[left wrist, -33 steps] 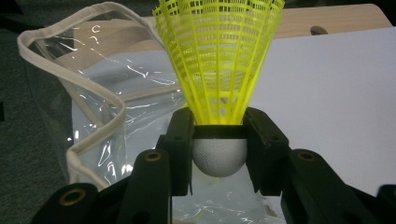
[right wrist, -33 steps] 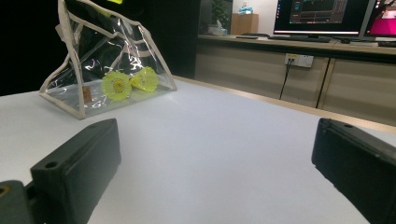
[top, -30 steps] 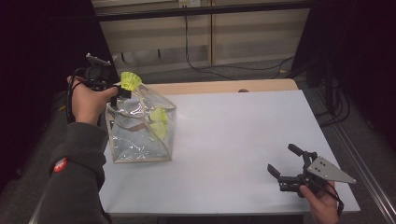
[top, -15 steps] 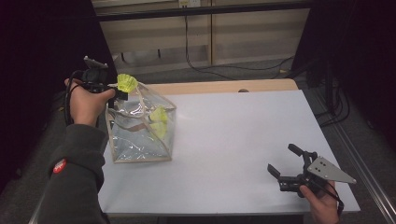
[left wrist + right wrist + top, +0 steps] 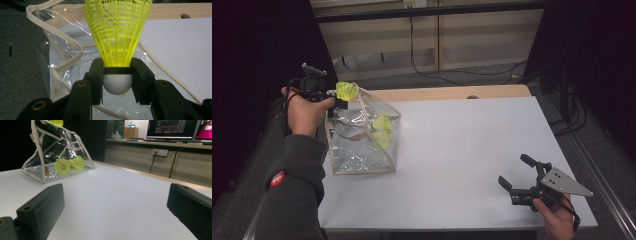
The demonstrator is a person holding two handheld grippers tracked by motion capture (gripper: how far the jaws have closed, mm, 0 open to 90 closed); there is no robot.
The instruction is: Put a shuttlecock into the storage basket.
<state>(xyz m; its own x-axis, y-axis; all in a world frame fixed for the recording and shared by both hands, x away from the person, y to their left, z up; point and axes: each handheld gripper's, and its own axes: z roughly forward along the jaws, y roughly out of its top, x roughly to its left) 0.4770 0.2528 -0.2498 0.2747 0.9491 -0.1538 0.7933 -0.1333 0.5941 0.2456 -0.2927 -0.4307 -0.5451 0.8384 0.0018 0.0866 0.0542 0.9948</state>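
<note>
At the counter's (image 5: 462,150) left edge, the left claw (image 5: 117,75) is clamped on the white cork of a yellow shuttlecock (image 5: 116,32), held over the clear bag's (image 5: 362,145) open top; two more shuttlecocks (image 5: 68,164) lie inside. Far right, the right claw (image 5: 518,176) rests with jaws apart.

Left gripper (image 5: 331,98) raised at the far left table edge, forearm extended forward, grey sleeve, jaws clamped tight. Right gripper (image 5: 520,176) low at the near right corner, hand wrapped behind it, jaws spread wide, pointing left.
</note>
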